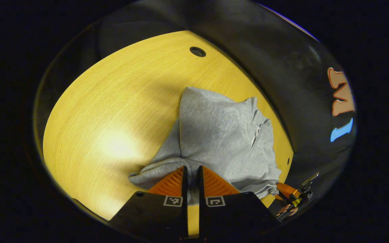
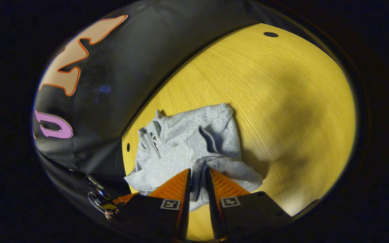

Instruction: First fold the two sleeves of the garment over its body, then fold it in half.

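Note:
A grey zip-neck sweatshirt (image 1: 221, 135) lies bunched on the yellow wooden table (image 1: 113, 111), with its zip collar (image 1: 258, 133) toward the booth wall. My left gripper (image 1: 191, 170) is shut on a rolled grey fold of cloth at the garment's near edge. In the right gripper view the same sweatshirt (image 2: 181, 141) has one sleeve (image 2: 235, 168) lying across the body and its collar (image 2: 150, 140) at the left. My right gripper (image 2: 198, 172) is shut on a pinched ridge of grey fabric. The other gripper (image 1: 290, 195) shows small at the table's edge, low on the right.
The table's far part carries a round cable hole (image 1: 198, 51) and a small hole (image 2: 128, 147) near the garment. Black booth cloth (image 1: 282, 67) hangs right behind the table's edge. Bare wood (image 2: 299, 101) stretches wide beside the sweatshirt.

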